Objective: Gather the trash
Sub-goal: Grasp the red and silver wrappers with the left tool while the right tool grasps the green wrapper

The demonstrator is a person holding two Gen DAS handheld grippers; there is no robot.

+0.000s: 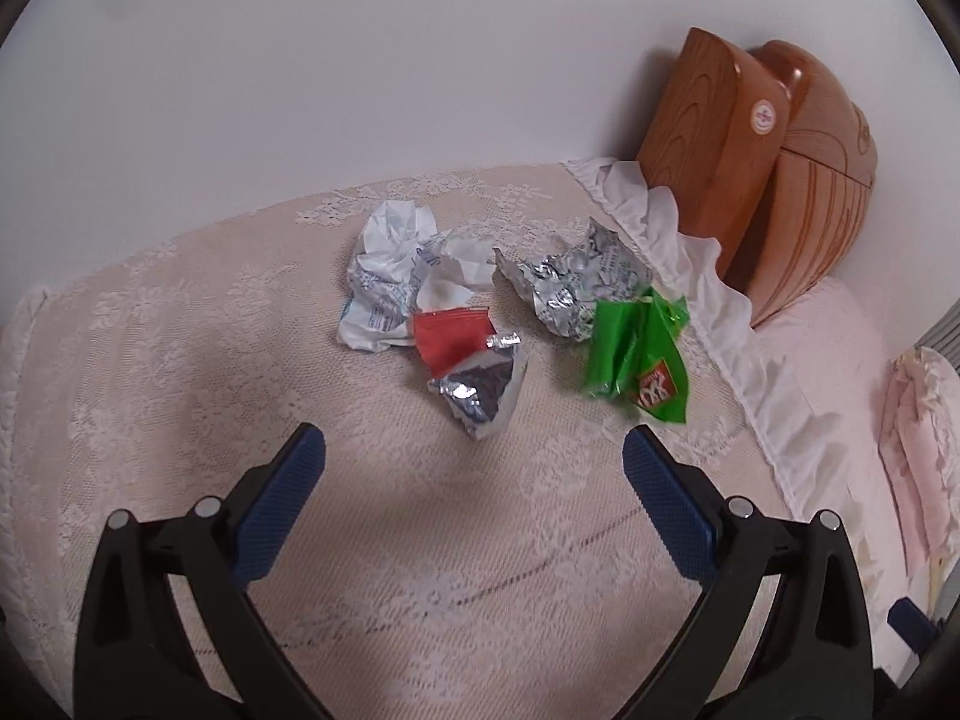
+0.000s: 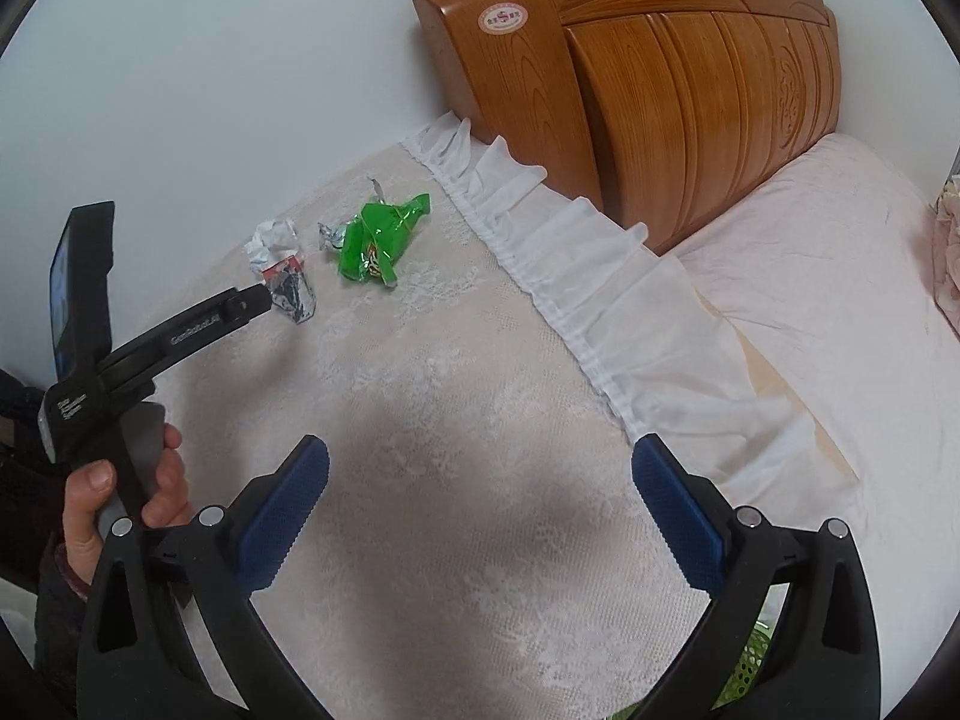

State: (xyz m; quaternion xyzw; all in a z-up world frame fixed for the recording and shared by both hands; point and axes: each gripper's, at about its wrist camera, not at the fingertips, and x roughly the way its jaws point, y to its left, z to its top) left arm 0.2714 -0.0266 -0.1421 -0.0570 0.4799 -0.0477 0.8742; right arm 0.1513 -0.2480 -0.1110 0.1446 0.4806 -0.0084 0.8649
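Observation:
Several pieces of trash lie on a lace-covered surface [image 1: 180, 360]: a crumpled white paper [image 1: 396, 276], a red-and-silver foil packet [image 1: 474, 372], a crumpled silver foil [image 1: 570, 288] and a green wrapper [image 1: 636, 354]. My left gripper [image 1: 474, 450] is open, its blue pads [image 1: 288, 504] just short of the red-and-silver packet. In the right wrist view the left gripper's finger [image 2: 252, 300] reaches the same packet [image 2: 294, 294], with the green wrapper [image 2: 378, 240] and the white paper [image 2: 273, 240] beyond. My right gripper [image 2: 480, 462] is open and empty, well back from the trash.
A wooden headboard [image 2: 690, 78] stands against the white wall at the back right. A white ruffled edge [image 2: 570, 276] borders the lace cover, with a pink bed sheet [image 2: 840, 300] beyond. A hand [image 2: 120, 492] holds the left gripper's handle. Something green and meshed [image 2: 750, 666] shows low right.

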